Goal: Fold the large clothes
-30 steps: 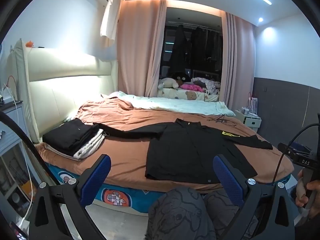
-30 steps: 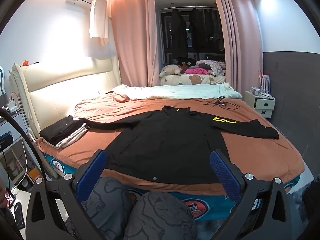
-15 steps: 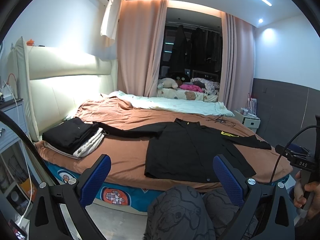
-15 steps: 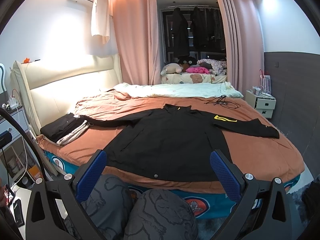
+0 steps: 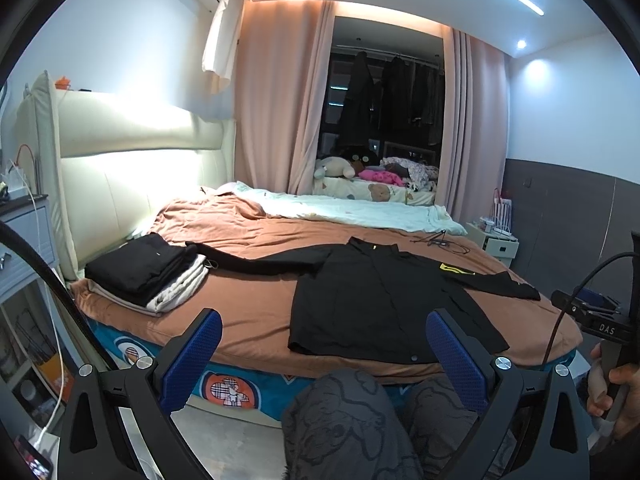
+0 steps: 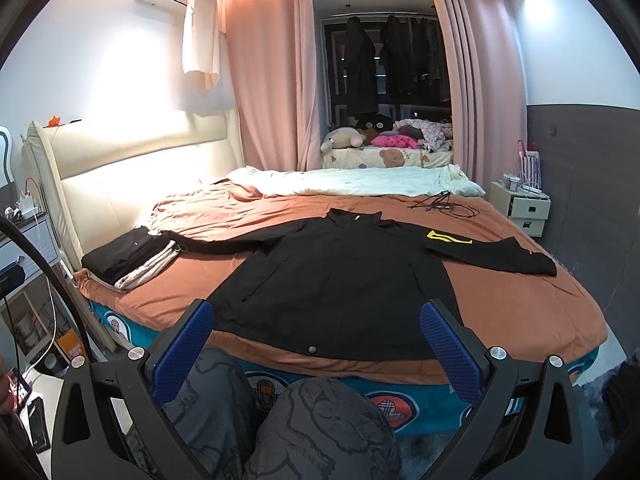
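Note:
A large black jacket (image 5: 380, 300) (image 6: 344, 280) lies flat on the brown bed sheet (image 5: 248, 320) (image 6: 520, 304), both sleeves spread out sideways and a yellow mark on the right sleeve. Its hem lies near the bed's front edge. My left gripper (image 5: 324, 336) is open and empty, held in the air before the bed edge, apart from the jacket. My right gripper (image 6: 316, 328) is open and empty, also short of the hem. The right gripper's body shows at the right edge of the left wrist view (image 5: 600, 324).
A stack of folded clothes (image 5: 148, 272) (image 6: 128, 256) sits at the bed's left front corner. A light quilt (image 6: 360, 180) and a cable (image 6: 444, 204) lie at the far side. The person's knees (image 6: 312, 420) are below the grippers. Nightstands stand left (image 5: 24, 248) and right (image 6: 520, 208).
Both grippers have risen slightly and tilted, so the bed sits a little lower in view. The jacket has not moved. Both stay open.

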Demonstrator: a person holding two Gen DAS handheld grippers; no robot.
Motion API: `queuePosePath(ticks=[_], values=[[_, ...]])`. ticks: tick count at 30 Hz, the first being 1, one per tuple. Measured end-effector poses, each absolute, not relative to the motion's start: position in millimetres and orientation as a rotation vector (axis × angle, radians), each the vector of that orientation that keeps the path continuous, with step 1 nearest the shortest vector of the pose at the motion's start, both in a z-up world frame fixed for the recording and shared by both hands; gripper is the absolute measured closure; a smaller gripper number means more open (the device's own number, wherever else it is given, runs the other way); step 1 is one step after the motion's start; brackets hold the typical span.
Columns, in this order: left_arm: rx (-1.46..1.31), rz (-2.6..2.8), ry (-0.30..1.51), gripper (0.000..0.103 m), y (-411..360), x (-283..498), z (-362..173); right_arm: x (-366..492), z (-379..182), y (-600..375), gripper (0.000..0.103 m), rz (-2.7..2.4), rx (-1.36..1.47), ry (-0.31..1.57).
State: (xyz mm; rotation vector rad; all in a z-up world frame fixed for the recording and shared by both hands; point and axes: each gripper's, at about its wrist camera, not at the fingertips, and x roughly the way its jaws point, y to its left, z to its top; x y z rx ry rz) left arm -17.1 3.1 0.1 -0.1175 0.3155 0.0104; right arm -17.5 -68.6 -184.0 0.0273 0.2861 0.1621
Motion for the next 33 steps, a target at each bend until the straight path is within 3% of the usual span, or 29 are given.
queuePosePath(ticks=[33], values=[[-0.11,0.009,0.323,0.0,9.3,-19.3,-8.1,-24.0,-190.0,-74.2,0.0,0.165,0.028,0.286]])
